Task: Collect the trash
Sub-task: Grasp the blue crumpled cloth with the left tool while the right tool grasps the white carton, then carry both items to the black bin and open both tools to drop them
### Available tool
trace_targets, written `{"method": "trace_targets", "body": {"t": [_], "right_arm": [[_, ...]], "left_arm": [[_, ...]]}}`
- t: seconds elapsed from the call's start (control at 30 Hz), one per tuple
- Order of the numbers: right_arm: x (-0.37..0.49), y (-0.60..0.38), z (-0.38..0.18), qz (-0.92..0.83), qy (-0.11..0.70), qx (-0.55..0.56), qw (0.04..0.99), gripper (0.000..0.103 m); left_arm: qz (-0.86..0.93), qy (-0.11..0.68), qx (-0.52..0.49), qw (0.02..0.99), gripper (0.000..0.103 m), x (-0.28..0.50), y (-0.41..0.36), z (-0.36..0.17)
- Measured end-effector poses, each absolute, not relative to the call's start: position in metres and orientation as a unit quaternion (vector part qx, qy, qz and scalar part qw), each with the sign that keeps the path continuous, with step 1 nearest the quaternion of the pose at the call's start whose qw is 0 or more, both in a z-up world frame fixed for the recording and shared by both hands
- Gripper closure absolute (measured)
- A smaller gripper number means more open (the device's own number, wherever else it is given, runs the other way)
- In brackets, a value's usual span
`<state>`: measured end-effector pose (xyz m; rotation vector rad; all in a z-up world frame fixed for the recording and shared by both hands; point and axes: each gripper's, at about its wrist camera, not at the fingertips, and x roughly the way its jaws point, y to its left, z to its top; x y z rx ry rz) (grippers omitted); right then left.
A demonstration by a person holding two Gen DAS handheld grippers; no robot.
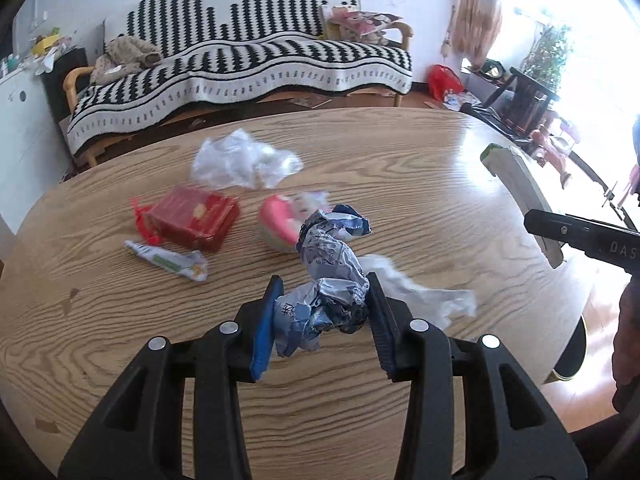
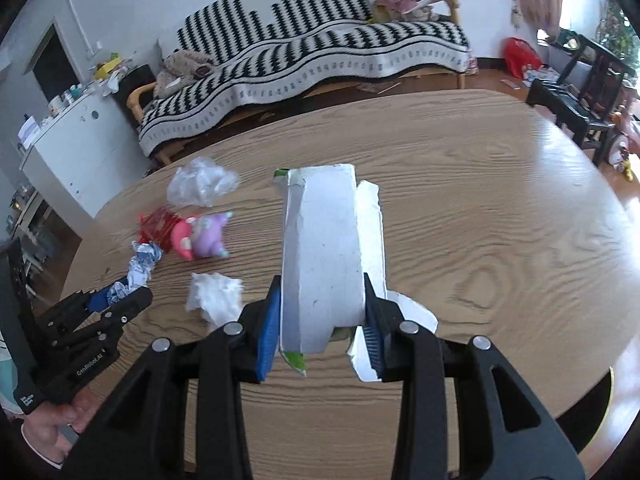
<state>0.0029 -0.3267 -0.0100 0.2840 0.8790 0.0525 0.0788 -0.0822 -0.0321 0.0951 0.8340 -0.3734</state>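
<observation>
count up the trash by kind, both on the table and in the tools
Plastic bag: 1
Crumpled wrapper: 1, in left tool
Small wrapper: 1
Tissue: 1
Red box: 1
Torn carton: 1, in right tool
Total: 6

Box [image 1: 192,220] on table [image 1: 400,152], plastic bag [image 1: 240,160] behind it, toy [image 1: 276,220] right, sachet [image 1: 168,260] in front.

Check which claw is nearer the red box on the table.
Left. The left claw, clamping a crumpled wrapper, is beside the red box; the right claw, gripping the white carton, is farther across the table.
</observation>
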Motion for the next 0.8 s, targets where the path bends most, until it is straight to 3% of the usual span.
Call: {"method": "trace_targets", "body": {"t": [0.43, 0.8], "right_arm": [[-0.102, -0.485, -0.004, -0.104, 0.398, 0.185, 0.892, 0.066], [-0.200, -0.621, -0.043, -0.235, 0.416, 0.255, 0.841, 0.066]], "left_arm": [[-0.304, 0.372, 0.077, 0.874, 0.062, 0.026, -0.230, -0.017], [-0.430, 0.411, 0.093, 0.799, 0.062, -0.046, -0.410, -0.056]]}}
